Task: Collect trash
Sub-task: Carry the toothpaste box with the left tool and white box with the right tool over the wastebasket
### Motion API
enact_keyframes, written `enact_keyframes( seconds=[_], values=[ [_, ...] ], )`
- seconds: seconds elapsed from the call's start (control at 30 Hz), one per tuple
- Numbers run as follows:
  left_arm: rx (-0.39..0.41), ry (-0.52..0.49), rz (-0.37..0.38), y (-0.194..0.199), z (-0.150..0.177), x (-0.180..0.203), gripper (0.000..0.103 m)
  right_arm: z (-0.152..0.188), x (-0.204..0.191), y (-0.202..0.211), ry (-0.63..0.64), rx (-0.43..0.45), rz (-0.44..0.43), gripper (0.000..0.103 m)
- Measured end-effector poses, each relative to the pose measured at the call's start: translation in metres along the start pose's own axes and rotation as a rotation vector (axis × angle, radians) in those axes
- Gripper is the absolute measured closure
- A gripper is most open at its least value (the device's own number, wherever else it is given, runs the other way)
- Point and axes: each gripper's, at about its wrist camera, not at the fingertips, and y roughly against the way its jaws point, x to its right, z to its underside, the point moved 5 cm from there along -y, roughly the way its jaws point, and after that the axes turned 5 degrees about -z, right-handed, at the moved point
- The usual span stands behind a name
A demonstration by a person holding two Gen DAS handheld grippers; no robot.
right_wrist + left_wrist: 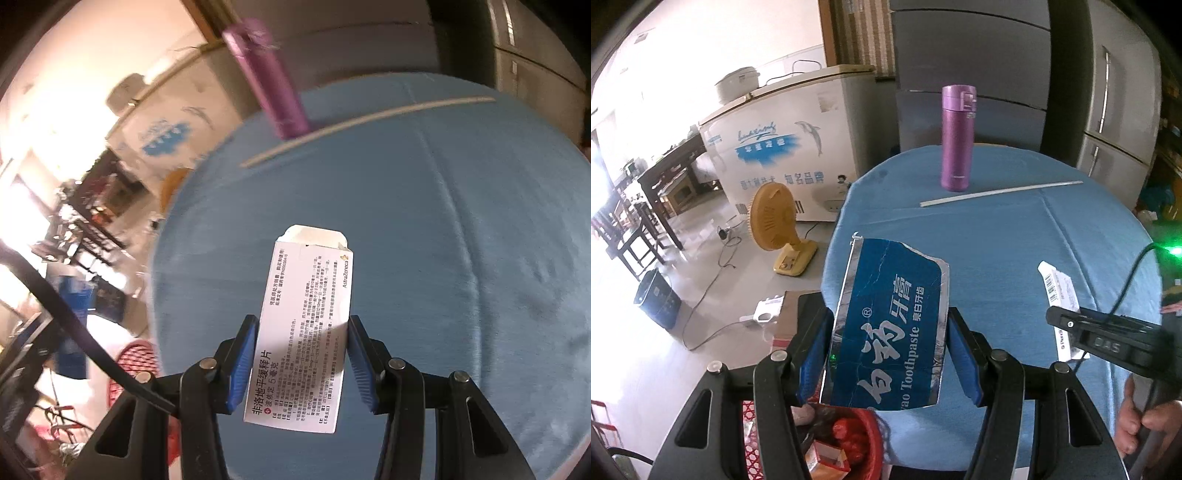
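My left gripper (888, 354) is shut on a torn blue toothpaste box piece (886, 325), held above the left edge of the blue-clothed round table (997, 229). Below it sits a red mesh basket (849, 439) with trash inside. My right gripper (297, 362) is shut on a white medicine box (306, 332) and holds it above the table (424, 221). In the left wrist view the right gripper (1108, 332) appears at the right with the white box (1058, 291).
A purple thermos (956, 136) stands at the table's far side, a thin white stick (1001, 192) lying in front of it. A yellow fan (775, 225), a blue bin (657, 299) and a white chest freezer (786, 144) stand on the floor to the left.
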Motion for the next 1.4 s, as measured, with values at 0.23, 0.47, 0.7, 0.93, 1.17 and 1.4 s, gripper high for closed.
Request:
enact_keyframes(
  seconds=[0.23,0.47,0.7,0.93,1.17,1.4],
  values=[
    [0.002,0.033,-0.018,0.001,0.001,-0.015,0.041,0.004,-0.044,0.026,0.087,0.065,-0.09,0.052],
    [0.009,0.051,-0.033,0.002,0.001,-0.025,0.041,0.015,-0.076,0.04,0.168,0.082,-0.14,0.052],
    [0.003,0.069,-0.049,0.002,0.006,-0.038,0.041,0.023,-0.095,0.032,0.205,0.055,-0.178,0.052],
    [-0.01,0.094,-0.072,0.0,0.011,-0.053,0.041,0.024,-0.113,0.02,0.235,0.031,-0.202,0.052],
    [-0.022,0.116,-0.092,-0.003,0.016,-0.069,0.041,0.021,-0.133,0.001,0.27,0.006,-0.219,0.052],
    [-0.034,0.142,-0.109,-0.006,0.023,-0.087,0.041,0.024,-0.15,-0.009,0.301,-0.015,-0.232,0.052]
  ],
)
